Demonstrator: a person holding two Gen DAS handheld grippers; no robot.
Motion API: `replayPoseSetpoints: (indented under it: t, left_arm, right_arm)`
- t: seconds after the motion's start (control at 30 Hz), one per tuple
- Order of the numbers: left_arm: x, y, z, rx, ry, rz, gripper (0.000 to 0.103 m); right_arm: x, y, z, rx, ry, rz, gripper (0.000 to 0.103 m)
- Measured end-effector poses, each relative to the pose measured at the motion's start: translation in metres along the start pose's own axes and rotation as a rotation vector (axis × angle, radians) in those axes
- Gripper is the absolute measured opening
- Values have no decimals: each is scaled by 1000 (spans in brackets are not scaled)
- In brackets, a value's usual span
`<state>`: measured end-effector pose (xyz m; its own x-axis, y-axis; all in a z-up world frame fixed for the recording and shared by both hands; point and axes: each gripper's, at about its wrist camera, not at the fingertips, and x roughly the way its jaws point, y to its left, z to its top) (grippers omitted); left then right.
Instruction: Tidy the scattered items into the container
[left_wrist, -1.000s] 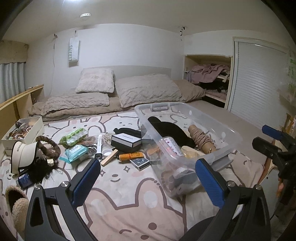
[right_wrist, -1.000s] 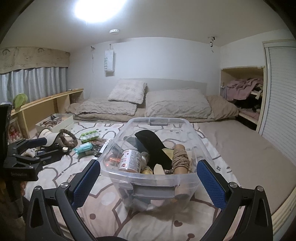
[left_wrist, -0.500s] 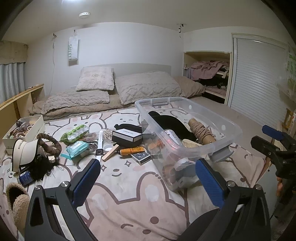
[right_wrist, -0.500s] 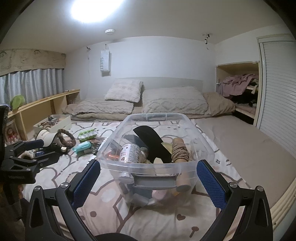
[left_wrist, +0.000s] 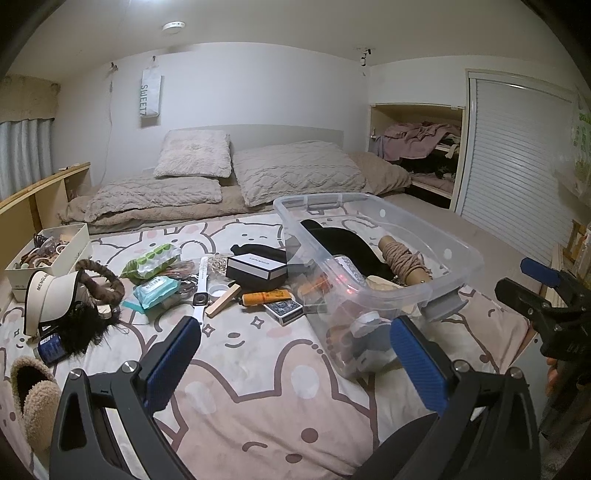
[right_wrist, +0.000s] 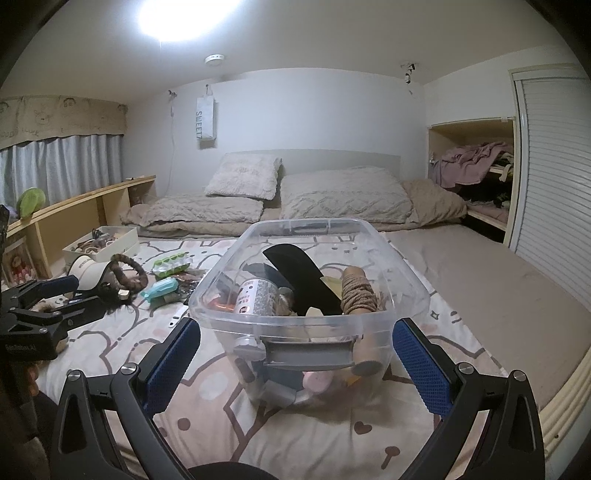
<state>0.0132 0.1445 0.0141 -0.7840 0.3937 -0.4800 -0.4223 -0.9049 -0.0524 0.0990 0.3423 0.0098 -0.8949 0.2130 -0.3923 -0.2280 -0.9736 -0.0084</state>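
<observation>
I see a white-walled bedroom under a bright ceiling light. Grey pillows lie against the headboard. Curtains hang left above a wooden shelf; a slatted door stands right.

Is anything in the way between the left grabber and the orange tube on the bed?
No. The left gripper is open, and only bare blanket lies between it and the orange tube. A card deck sits just right of that path.

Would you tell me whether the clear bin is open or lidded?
Open: the bin has no lid; its contents show above the rim.
</observation>
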Motion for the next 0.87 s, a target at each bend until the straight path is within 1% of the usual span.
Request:
replayPoseSetpoints:
  t: [0.63,0.87]
  left_arm:
    - [2,0,-2,3,7,-3,103]
    - [2,-4,-7,14,-2,7,103]
  right_arm:
    - [3,3,-2,-13,12,-4,103]
    - [4,4,-2,-13,11,-3,103]
